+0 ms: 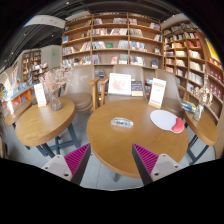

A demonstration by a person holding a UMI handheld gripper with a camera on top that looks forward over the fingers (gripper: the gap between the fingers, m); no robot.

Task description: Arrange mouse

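A small grey mouse (122, 122) lies near the middle of a round wooden table (110, 140). To its right lies a white oval mat (163, 119), with a red object (178, 125) at the mat's far side. My gripper (111, 160) is held well short of the table's near edge. Its fingers (75, 160) are spread wide apart with nothing between them but the table edge and the floor. The mouse is well beyond the fingers.
A white sign stand (157, 92) is at the table's back right. A second round table (40, 122) with a vase and a card stands to the left. Chairs (122, 85) and tall bookshelves (110, 40) stand behind. Grey floor lies between the tables.
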